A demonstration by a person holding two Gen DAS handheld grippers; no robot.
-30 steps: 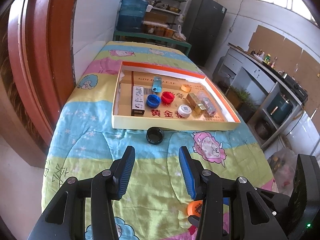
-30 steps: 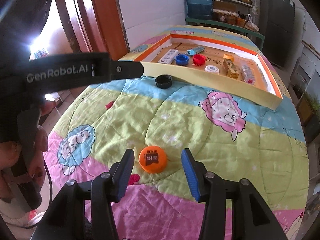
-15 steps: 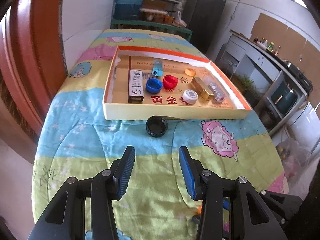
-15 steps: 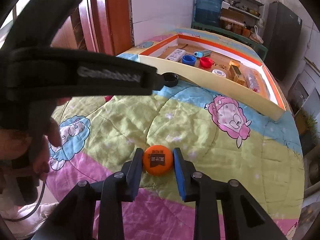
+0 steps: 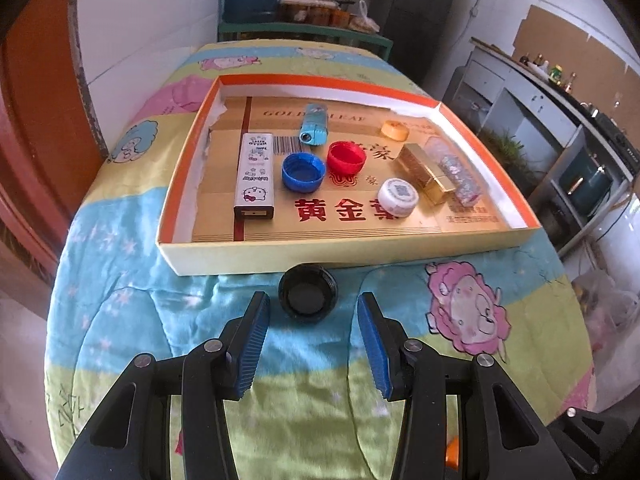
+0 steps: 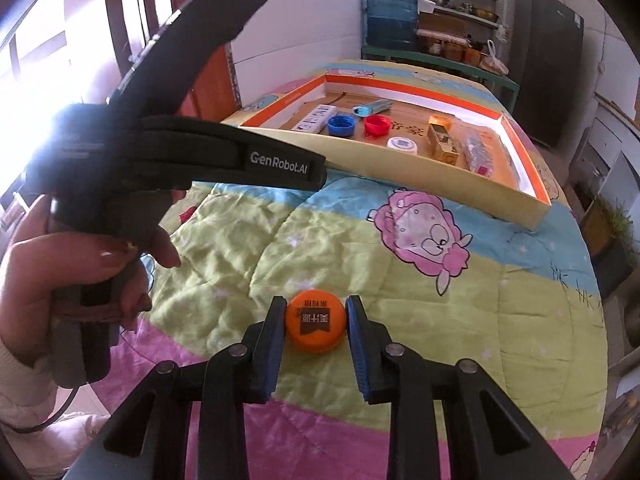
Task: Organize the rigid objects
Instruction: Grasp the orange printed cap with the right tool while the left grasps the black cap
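Note:
A black bottle cap (image 5: 308, 298) lies open side up on the quilt, just in front of the shallow cardboard box (image 5: 320, 254). My left gripper (image 5: 313, 300) is open, and the cap sits between its fingertips without touching the blue pads. In the right wrist view an orange cap (image 6: 315, 325) with dark print rests on the quilt, and my right gripper (image 6: 316, 301) is shut on it, a pad pressed against each side. The box (image 6: 400, 176) stands farther back on the bed.
The box holds a white cartoon case (image 5: 256, 172), blue cap (image 5: 303, 172), red cap (image 5: 346, 157), white cap (image 5: 399, 197), small orange cap (image 5: 395, 129), gold box (image 5: 426, 172), glitter tube (image 5: 456, 172) and blue lighter (image 5: 314, 124). A hand (image 6: 60, 264) holds the left tool's black body (image 6: 224, 160).
My left gripper moved forward and down until the black cap came between its tips. My right gripper closed from open onto the orange cap.

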